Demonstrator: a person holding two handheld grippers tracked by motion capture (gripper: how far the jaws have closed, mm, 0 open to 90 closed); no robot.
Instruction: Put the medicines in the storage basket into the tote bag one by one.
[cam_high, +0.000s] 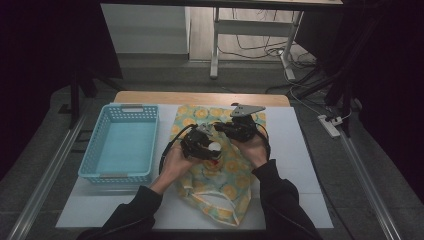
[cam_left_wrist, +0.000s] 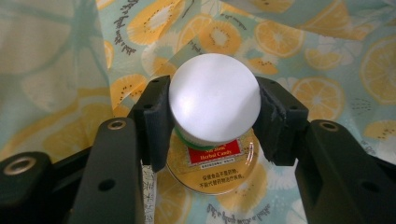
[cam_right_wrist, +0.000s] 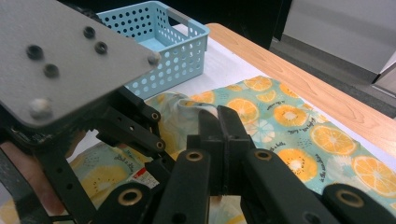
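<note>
Currently the left gripper (cam_left_wrist: 212, 116) pinches a small round bottle with a white cap and a red-and-yellow label (cam_left_wrist: 214, 100), its two black pads pressed against opposite sides just below the cap. In the high view the bottle (cam_high: 214, 147) sits at the middle of the table, over the mouth of a light-green fabric bag printed with orange slices (cam_high: 220, 180), and the left gripper (cam_high: 202, 145) holds it there.

The right gripper (cam_right_wrist: 219, 126) has its jaws pressed together on a fold of the bag's fabric near the opening, lifting that edge. In the high view the right gripper (cam_high: 235, 129) lies just right of the left one, the two nearly touching.

A light-blue perforated plastic basket (cam_high: 120, 172) stands to the left on the white table mat (cam_high: 300, 165), apart from the bag; nothing shows inside it.

Progress assessment: the bag mouth is held up and the bottle is gripped at the opening. Whether the bottle is entering or leaving the bag cannot be told. Remaining, by judgement: complete the transfer through the opening, release the bottle, then release the fabric
</note>
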